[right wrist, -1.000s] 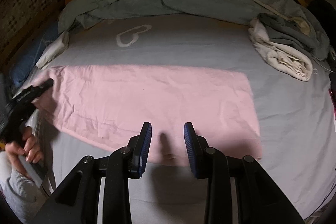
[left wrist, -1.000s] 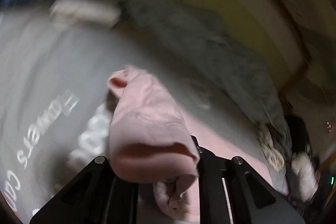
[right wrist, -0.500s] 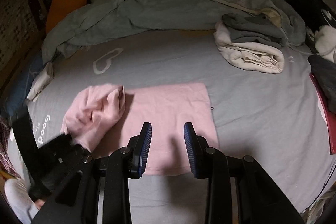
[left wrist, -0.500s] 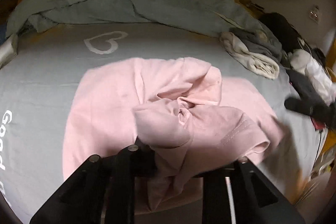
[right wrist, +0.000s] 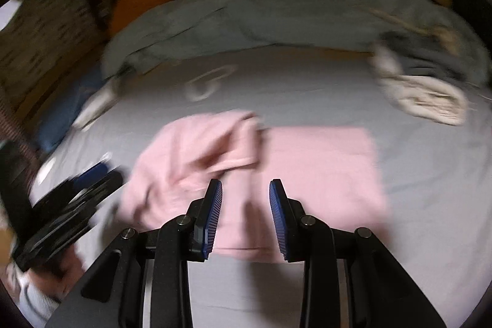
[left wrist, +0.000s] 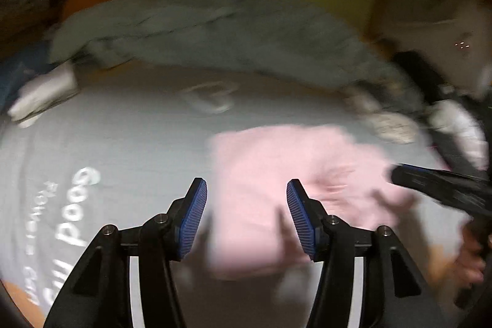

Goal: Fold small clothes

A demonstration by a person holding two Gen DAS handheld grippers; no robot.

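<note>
Both views motion-blurred. Far left of the right wrist view: left gripper [right wrist: 92, 174] at the left edge of the soft pink cotton garment [right wrist: 307, 171], which lies on the grey printed bedsheet [right wrist: 276, 88] in front of both cameras. Its jaws have just been opening; in its own view they stand apart with nothing between them, the cloth lying beyond the blue pads. Garment's left part is thrown over toward the middle in a rumpled, uneven flap; the right part lies flat with a straight edge. Right gripper [right wrist: 246, 217] hovers over the near hem, jaws partly apart, empty. Farther right, a rolled cream and grey bundle of clothes [right wrist: 421, 100] sits well apart from the pink piece; crumpled grey-blue duvet [right wrist: 276, 5] behind. Judgement: first cross-fold is laid but untidy; smoothing the flap, squaring the edges and at least one further fold seem left.
</note>
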